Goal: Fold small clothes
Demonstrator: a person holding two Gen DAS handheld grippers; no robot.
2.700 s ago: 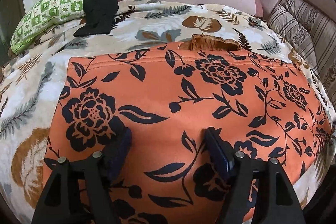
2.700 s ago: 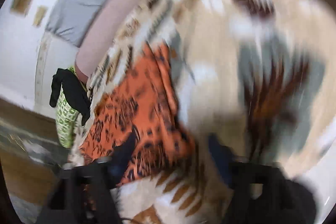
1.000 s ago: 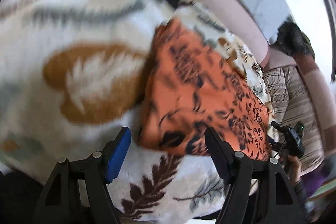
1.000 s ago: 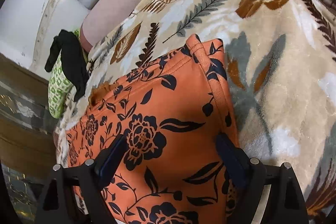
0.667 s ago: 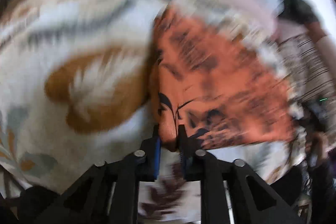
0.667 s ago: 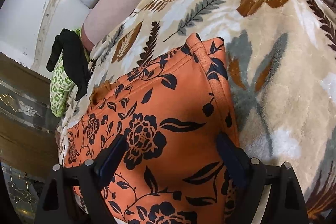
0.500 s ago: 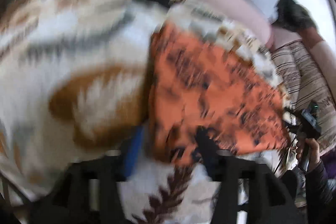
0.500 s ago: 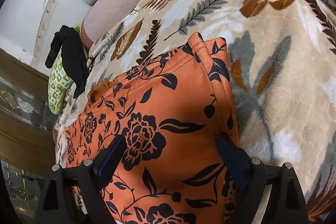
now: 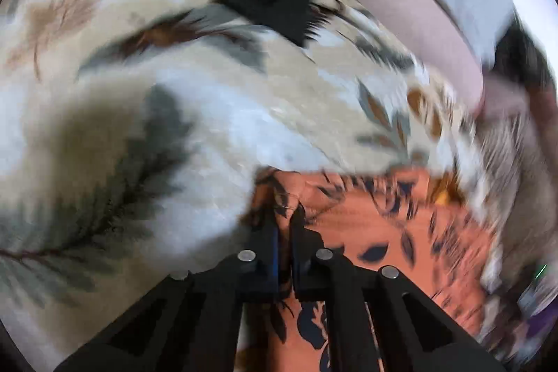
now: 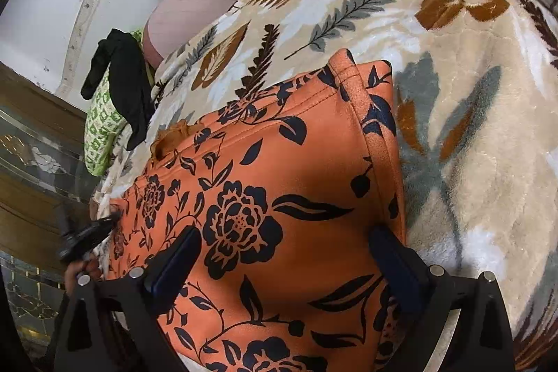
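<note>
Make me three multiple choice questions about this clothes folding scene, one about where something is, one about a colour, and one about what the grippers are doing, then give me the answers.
1. Where does the black garment lie?
A. On the green patterned pillow at the far edge of the blanket
B. On top of the orange garment
C. Between the right gripper's fingers

2. What colour is the garment under the right gripper?
A. Plain grey
B. Orange with dark flowers
C. Green checked

3. How does the left gripper stand?
A. Wide open above bare blanket
B. Shut on a corner of the orange garment
C. Clamped on the pillow

Answers: 1 A, the right wrist view shows it draped over the pillow. 2 B, the floral print fills the space between the open fingers. 3 B, the left wrist view shows orange cloth pinched between its closed fingers.
</note>
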